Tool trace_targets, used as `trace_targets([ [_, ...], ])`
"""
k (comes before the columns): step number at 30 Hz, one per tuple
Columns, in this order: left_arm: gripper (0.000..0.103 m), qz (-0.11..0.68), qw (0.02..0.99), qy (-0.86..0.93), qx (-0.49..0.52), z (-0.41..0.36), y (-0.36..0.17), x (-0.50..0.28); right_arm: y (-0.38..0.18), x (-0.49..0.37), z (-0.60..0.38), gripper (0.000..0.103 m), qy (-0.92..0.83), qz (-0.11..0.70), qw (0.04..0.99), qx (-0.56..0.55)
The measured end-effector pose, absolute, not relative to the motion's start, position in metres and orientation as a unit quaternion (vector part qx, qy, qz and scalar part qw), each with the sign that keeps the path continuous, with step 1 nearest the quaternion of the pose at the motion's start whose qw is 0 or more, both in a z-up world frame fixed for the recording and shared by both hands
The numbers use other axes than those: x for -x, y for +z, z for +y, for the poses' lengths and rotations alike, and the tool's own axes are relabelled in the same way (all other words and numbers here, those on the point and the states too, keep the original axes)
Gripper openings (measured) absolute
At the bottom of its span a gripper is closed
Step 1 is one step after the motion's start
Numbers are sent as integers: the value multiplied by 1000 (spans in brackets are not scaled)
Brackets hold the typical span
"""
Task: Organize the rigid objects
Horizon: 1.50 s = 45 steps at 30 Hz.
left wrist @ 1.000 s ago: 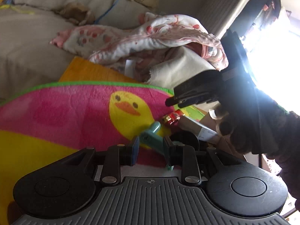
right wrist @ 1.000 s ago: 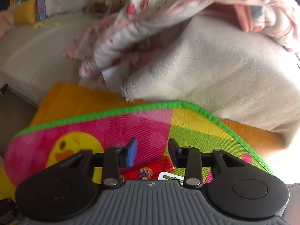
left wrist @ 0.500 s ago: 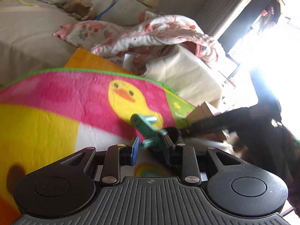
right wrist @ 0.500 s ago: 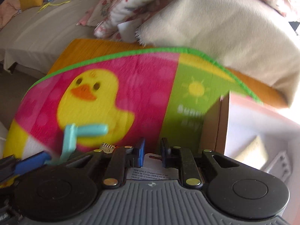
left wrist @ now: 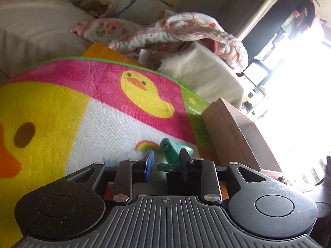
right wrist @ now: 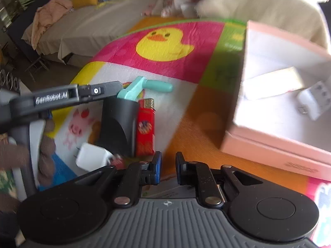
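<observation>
Your left fingers (left wrist: 148, 163) sit a little apart with the teal crank handle (left wrist: 172, 152) between them; whether the pads actually pinch it you cannot tell. Your right gripper (right wrist: 168, 166) is clenched, with what looks like a printed white card at its base, though a grip on it cannot be confirmed. The crank handle lies on the white patch of the duck play mat (right wrist: 165, 41), just beside a black cup (right wrist: 118, 124), a red lighter (right wrist: 145, 128) and a white charger (right wrist: 91, 158). To the right stands an open pink box (right wrist: 275, 144), with pale items inside. Beyond the mat are a beige sofa (right wrist: 82, 26), rumpled blankets (left wrist: 175, 31) and a glaring window (left wrist: 300, 82).
</observation>
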State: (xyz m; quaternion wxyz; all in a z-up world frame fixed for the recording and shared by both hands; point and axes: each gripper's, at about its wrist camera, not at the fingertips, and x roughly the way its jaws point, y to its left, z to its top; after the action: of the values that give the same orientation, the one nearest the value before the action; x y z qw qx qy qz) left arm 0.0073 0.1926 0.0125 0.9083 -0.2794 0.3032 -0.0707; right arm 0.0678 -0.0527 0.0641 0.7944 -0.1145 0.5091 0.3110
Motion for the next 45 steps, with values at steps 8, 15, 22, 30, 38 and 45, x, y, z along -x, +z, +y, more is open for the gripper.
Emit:
trace_targets([
  [8,30,292,939,-104,152,163,43,67,85,22,-139,85,334,350,863,148],
  [15,30,338,923,-153,103,123,42,105,74,49,-149,87,383,357,845,109],
  [22,30,377,907,-180,60,93,27,110,71,66,-138,87,450,356,812,105],
  [30,30,362,910,-198,43,69,22,100,71,51,-164,87,298,301,899,115],
  [38,30,359,910,-203,30,56,20,93,58,38,-190,87,270,333,901,65],
  [45,30,380,917,-112,37,99,33,116,72,52,-180,87,320,300,896,70],
])
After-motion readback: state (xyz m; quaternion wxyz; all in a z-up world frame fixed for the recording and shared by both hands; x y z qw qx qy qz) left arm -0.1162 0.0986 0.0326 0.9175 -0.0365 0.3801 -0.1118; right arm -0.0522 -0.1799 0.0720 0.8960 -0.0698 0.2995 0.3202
